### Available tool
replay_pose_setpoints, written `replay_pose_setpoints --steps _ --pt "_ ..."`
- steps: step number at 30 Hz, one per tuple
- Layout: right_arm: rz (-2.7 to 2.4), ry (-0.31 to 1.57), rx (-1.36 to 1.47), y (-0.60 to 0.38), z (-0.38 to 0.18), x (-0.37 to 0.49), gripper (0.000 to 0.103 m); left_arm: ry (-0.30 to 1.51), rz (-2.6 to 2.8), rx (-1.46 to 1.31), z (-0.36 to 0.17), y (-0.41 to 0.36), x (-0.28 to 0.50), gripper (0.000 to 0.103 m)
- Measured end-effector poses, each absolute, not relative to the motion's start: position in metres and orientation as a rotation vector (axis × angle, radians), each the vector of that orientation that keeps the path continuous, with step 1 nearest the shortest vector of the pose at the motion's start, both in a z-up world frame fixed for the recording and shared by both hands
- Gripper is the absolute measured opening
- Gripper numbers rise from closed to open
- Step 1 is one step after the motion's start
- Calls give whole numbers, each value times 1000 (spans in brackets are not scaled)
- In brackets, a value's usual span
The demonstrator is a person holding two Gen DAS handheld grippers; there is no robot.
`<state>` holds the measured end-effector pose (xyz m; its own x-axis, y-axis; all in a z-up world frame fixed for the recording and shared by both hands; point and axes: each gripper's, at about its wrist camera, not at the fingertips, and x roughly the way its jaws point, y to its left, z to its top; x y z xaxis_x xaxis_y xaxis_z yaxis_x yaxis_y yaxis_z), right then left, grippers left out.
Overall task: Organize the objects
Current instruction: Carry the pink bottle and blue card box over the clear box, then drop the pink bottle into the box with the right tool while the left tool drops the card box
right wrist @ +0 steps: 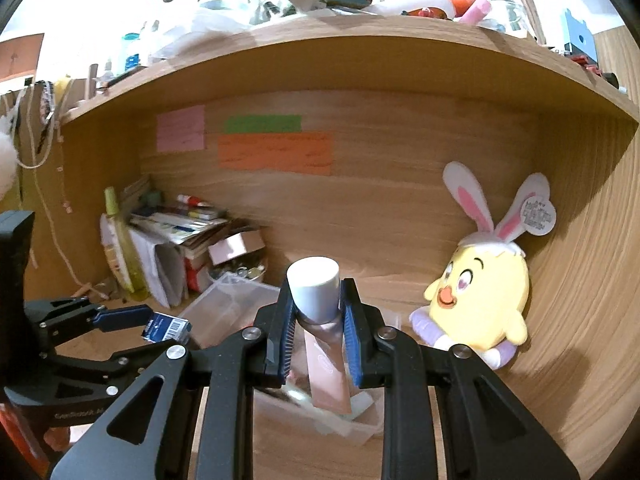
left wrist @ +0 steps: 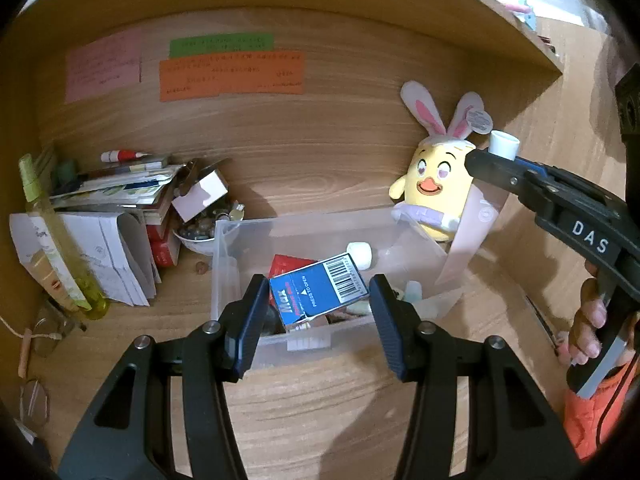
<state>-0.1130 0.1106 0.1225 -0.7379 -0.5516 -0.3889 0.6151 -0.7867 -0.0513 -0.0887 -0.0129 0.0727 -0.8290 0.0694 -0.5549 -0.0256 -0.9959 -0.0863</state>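
1. The pink squeeze tube with a white cap (right wrist: 320, 320) hangs cap-up, clamped at its neck by the right gripper (right wrist: 318, 320), above the clear plastic bin (left wrist: 228, 248).
2. The blue cardboard "Max" box with a barcode (left wrist: 316, 290) tilts over the bin; the left gripper (left wrist: 318, 312) stands spread, its left finger (left wrist: 252, 312) touching the box.
3. The bin holds a white cap (left wrist: 360, 254) at 12 o'clock and a red packet (left wrist: 286, 266).

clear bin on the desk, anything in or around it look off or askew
The blue box sits tilted in the clear bin, one corner propped up between the left gripper fingers, which look apart. The pink tube hangs cap-up from the right gripper over the bin. Behind, a small bowl brims with bits beside a slumped paper pile.
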Motion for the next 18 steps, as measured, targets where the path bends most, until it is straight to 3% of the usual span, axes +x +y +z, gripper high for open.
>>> replay_pose_setpoints --steps 18 --pt "-2488 480 603 63 72 -154 20 -100 2921 -1088 37 -4 -154 51"
